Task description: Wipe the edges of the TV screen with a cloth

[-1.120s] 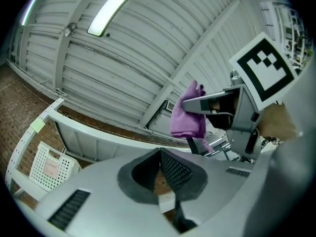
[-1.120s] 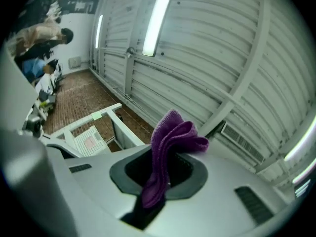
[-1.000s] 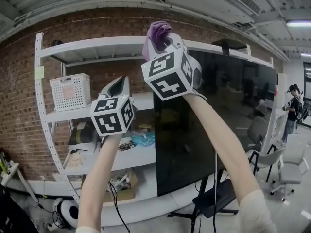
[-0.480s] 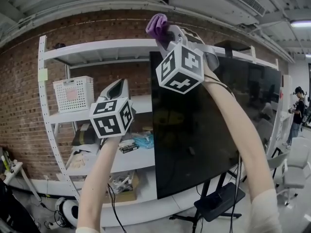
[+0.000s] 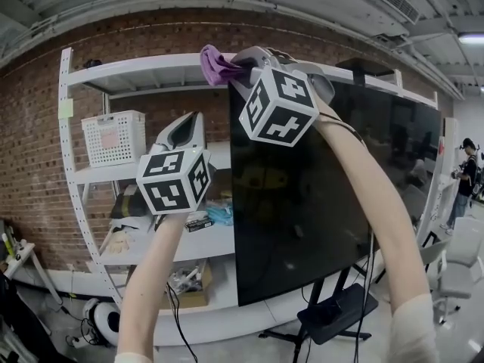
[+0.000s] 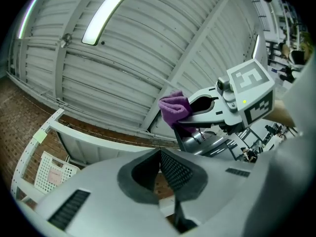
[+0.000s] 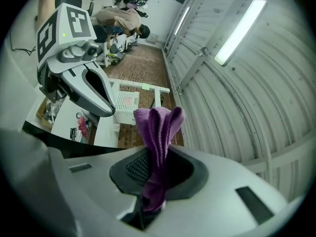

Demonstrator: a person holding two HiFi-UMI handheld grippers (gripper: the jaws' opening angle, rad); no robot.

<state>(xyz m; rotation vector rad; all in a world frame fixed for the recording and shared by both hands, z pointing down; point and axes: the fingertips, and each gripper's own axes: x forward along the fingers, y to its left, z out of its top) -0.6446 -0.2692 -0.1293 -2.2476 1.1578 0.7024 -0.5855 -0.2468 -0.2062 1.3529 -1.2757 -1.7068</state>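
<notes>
R gripper [image 5: 243, 60] up at top-left corner of TV [image 5: 325, 203]. Jaws clamped on purple cloth [image 5: 215, 65], bunched, free end poking out left past TV corner. Cloth touching TV edge or not: can't tell. L gripper [image 5: 185, 127] just left of TV left edge, lower down, jaws together, nothing btwn.
Risks (my guess):
- cloth held by thin fold, drag along edge cld pull it out
- little cloth ahead of jaws, hard tips cld scrape frame/glass
- hard push cld rock TV on stand [image 5: 333, 316]
</notes>
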